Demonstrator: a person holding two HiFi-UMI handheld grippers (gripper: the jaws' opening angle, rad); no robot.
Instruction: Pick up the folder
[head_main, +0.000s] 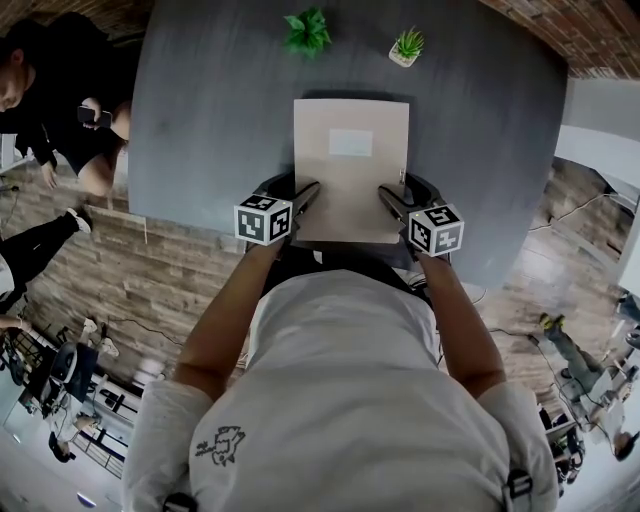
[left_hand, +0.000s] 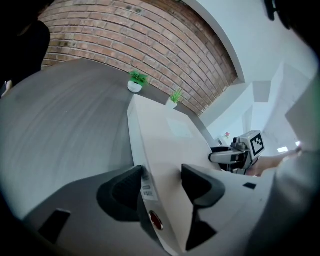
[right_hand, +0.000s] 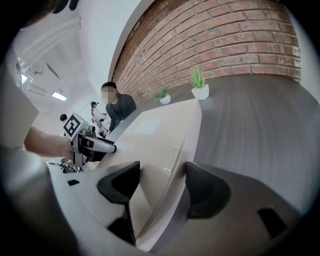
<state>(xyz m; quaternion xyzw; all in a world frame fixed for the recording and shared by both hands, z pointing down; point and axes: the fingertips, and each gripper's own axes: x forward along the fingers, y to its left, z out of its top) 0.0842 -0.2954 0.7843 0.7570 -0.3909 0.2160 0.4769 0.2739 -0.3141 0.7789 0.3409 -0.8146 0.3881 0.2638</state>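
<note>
A thick beige folder (head_main: 350, 170) lies flat on the grey table (head_main: 200, 120), right in front of me. My left gripper (head_main: 303, 200) straddles its left edge near the front corner. In the left gripper view (left_hand: 162, 175) one jaw stands beside the labelled spine (left_hand: 146, 192) and the other over the cover, with a gap showing. My right gripper (head_main: 388, 203) straddles the right edge the same way. In the right gripper view (right_hand: 162, 172) the folder (right_hand: 155, 135) edge runs between jaws that stand wide. Neither pair visibly presses on it.
Two small potted plants (head_main: 307, 32) (head_main: 406, 45) stand at the table's far edge beyond the folder. A person in black (head_main: 50, 100) sits off the table's left side. A brick wall (left_hand: 150, 40) runs behind. The table's near edge is just below my grippers.
</note>
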